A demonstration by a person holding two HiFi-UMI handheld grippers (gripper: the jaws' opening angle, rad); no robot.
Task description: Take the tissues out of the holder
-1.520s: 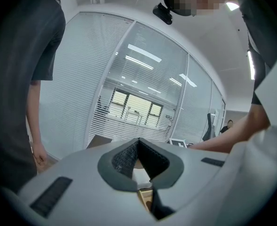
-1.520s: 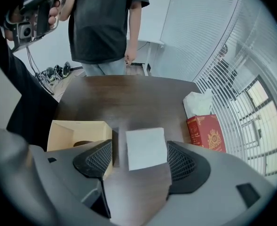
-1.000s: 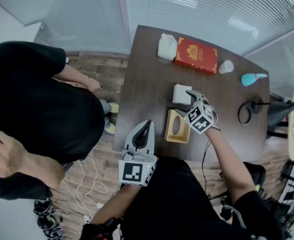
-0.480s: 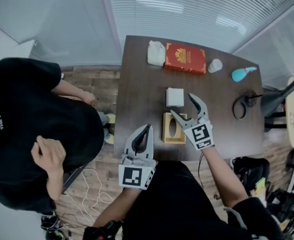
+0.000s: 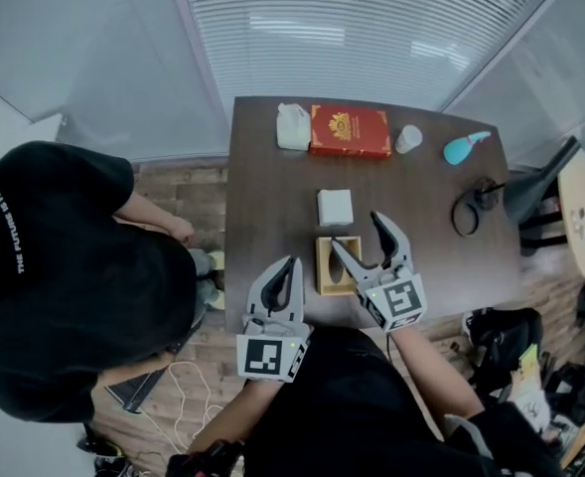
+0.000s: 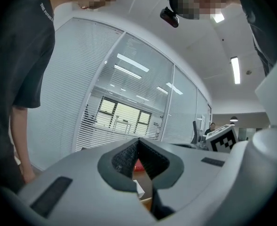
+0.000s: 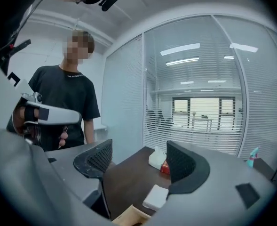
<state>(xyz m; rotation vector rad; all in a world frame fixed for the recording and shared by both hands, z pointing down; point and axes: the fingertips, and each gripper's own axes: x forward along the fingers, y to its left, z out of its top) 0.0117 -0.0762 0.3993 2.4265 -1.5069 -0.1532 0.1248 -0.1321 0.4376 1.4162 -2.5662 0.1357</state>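
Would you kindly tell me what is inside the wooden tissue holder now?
Only a dark opening shows in the tissue holder; no tissue sticks out. The open right hand-held gripper covers part of it, so its inside cannot be judged.

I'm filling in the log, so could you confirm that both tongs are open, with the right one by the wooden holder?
Not quite. Only the right tongs are open, by the wooden holder. The left tongs are shut, with their jaws pressed together and nothing held between them, as the left gripper view shows.
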